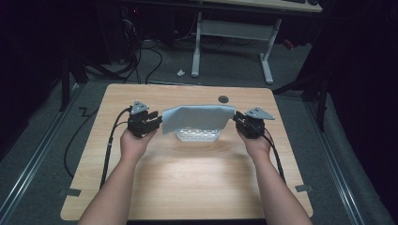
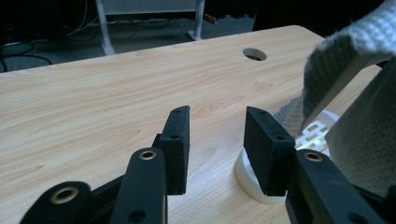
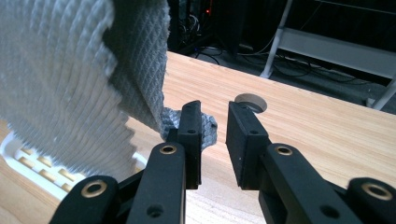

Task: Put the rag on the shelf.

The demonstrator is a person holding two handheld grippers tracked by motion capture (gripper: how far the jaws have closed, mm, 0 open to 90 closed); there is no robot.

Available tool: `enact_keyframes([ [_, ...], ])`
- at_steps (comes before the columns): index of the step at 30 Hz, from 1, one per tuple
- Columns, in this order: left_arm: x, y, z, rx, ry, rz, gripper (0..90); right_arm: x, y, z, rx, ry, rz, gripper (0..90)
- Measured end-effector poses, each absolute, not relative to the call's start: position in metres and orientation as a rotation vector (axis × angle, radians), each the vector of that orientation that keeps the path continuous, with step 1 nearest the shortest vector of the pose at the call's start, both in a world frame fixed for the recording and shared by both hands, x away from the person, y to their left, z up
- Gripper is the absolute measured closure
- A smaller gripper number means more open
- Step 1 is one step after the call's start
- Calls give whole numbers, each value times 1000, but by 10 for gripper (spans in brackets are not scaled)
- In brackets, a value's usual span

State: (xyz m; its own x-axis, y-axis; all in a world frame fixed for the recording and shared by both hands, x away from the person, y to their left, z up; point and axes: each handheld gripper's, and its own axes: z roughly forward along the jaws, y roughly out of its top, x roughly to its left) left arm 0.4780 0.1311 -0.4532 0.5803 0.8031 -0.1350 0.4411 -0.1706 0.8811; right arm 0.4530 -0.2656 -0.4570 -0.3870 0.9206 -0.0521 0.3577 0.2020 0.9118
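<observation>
Just then, a grey waffle-weave cloth (image 1: pixel 199 118) hung spread above a white slotted plastic tray (image 1: pixel 198 135) that sat on the light wooden table (image 1: pixel 187 178). In the high view the cloth stretched between the left gripper (image 1: pixel 155 124) and the right gripper (image 1: pixel 238 121), one at each of its ends. Seen along the left gripper (image 2: pixel 217 140), the jaws stood apart with nothing between them; the cloth (image 2: pixel 345 79) hung off to one side, over the tray (image 2: pixel 317 133). Seen along the right gripper (image 3: pixel 215 135), the jaws stood narrowly apart and the gap was bare, with the cloth (image 3: pixel 70 79) draped beside one jaw and its edge behind that jaw. A round cable hole (image 1: pixel 223 99) lay in the tabletop beyond the cloth.
</observation>
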Motion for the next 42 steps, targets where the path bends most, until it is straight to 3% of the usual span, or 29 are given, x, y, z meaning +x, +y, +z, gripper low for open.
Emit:
enact_keyframes([
  [30, 476, 155, -440, 1766, 1054, 509, 497, 455, -276, -440, 1180, 1832, 1125, 731],
  [34, 467, 163, -440, 1731, 1074, 491, 480, 449, -278, -439, 1190, 1848, 1138, 693],
  [38, 444, 166, -444, 1782, 1029, 589, 433, 433, -277, -437, 1143, 1847, 1158, 646],
  [42, 429, 175, -449, 1787, 1031, 589, 418, 418, -277, -434, 1126, 1862, 1111, 597],
])
